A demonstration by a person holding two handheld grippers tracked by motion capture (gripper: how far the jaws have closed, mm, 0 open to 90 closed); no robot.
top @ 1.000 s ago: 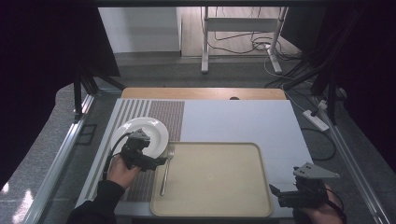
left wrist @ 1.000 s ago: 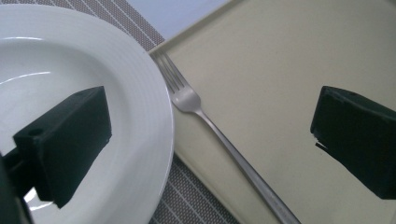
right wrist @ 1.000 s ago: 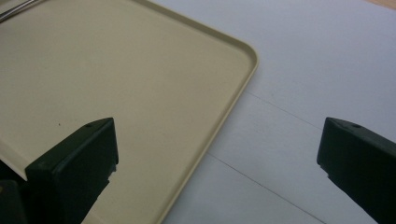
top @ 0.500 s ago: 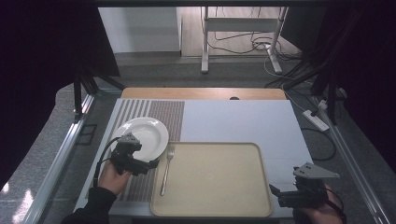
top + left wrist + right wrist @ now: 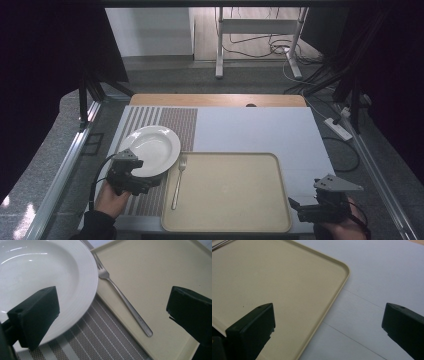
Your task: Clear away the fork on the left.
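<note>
Hovering our left gripper (image 5: 150, 183) with jaws spread beside the round white ceramic plate (image 5: 150, 147), probably to grasp its rim, we rest the right gripper (image 5: 296, 207) equally unclenched near the beige plastic tray (image 5: 280, 192).

A white round plate (image 5: 150, 148) lies flat on a striped grey placemat (image 5: 165, 120) at the left part of the table; it is empty, with a wide rim. Just right of it stands a beige rectangular tray (image 5: 235, 192) with rounded corners and a low raised edge. A silver fork (image 5: 178, 182) lies on the left edge of the tray, its tines pointing away from the person, close beside the plate rim.
</note>
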